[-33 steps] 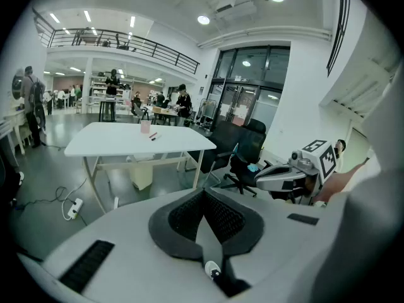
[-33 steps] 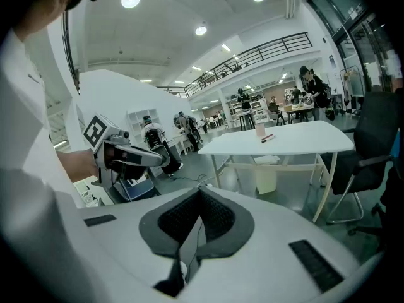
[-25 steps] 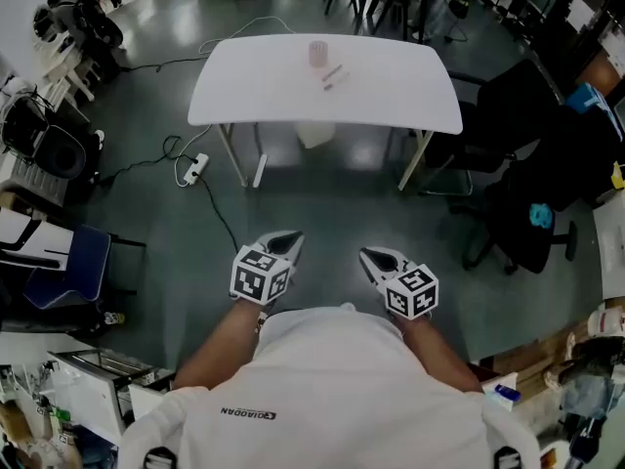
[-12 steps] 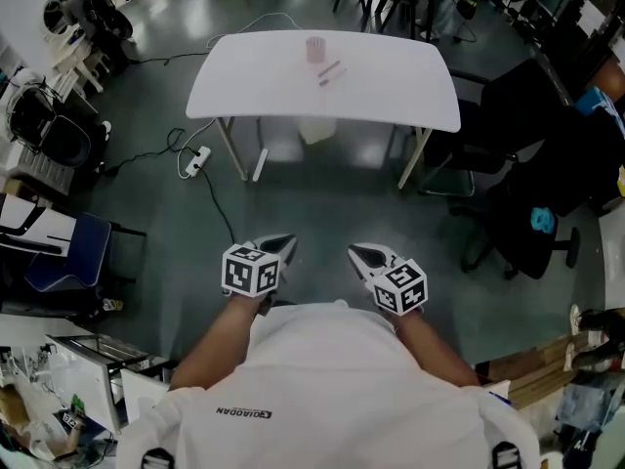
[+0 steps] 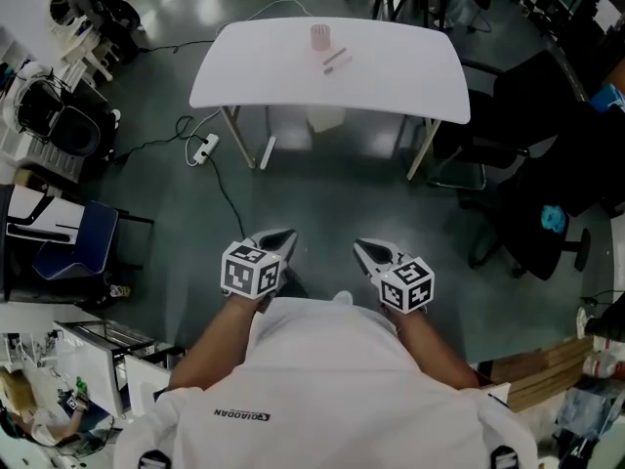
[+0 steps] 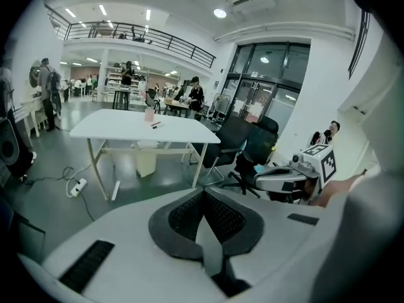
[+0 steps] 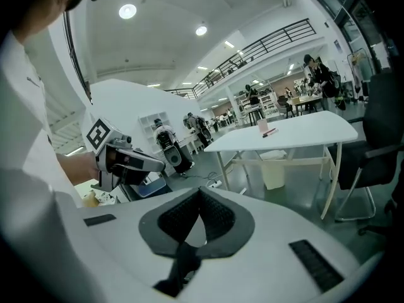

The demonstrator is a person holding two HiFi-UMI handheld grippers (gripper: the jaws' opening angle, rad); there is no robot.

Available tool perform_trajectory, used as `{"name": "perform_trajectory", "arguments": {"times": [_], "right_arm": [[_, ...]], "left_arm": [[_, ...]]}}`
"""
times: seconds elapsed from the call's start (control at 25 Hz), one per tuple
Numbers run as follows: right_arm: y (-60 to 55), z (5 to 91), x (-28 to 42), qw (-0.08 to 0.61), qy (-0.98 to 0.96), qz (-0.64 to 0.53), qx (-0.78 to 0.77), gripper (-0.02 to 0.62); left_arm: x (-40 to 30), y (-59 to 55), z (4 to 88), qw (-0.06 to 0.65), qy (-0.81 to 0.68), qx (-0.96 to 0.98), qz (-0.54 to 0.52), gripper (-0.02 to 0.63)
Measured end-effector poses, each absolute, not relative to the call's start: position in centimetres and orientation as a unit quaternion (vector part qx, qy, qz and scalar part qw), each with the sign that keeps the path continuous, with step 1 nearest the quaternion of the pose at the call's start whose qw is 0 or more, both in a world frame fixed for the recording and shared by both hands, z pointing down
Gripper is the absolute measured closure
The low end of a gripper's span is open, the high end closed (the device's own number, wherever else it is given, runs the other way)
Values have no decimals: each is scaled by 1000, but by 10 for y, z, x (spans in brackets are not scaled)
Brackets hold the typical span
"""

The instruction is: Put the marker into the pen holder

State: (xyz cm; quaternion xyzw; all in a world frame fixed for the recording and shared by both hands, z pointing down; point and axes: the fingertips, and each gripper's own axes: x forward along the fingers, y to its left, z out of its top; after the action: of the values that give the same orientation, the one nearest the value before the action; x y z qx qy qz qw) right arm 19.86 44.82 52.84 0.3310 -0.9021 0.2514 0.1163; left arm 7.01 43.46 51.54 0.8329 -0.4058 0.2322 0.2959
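Slim pink marker (image 5: pixel 335 58) is in neither gripper. Close by the person (image 5: pixel 332 389), the left gripper (image 5: pixel 290 234) and right gripper (image 5: pixel 359 246) have fingers closed together, empty. Far ahead it lies on the white surface (image 5: pixel 254 66), near the pink cylindrical pen holder (image 5: pixel 319 36).

The worktop (image 5: pixel 391 76) has a smooth, matt white top. The floor (image 5: pixel 322 189) beneath it is polished grey, glossy enough to throw back pale reflections. On the worktop's near side, the left tongs (image 5: pixel 286 234) and right tongs (image 5: pixel 360 248) show matt white plastic shells (image 6: pixel 126 245) and dark, finely ribbed pads (image 6: pixel 186 216)
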Motion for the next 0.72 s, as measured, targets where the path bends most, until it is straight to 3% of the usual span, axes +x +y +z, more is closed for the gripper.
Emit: {"name": "perform_trajectory", "arguments": {"times": [0.72], "right_arm": [[351,530,223,125,-875,262,387,577]], "left_arm": [[114,316,513,270,-330,872,241,580]]}}
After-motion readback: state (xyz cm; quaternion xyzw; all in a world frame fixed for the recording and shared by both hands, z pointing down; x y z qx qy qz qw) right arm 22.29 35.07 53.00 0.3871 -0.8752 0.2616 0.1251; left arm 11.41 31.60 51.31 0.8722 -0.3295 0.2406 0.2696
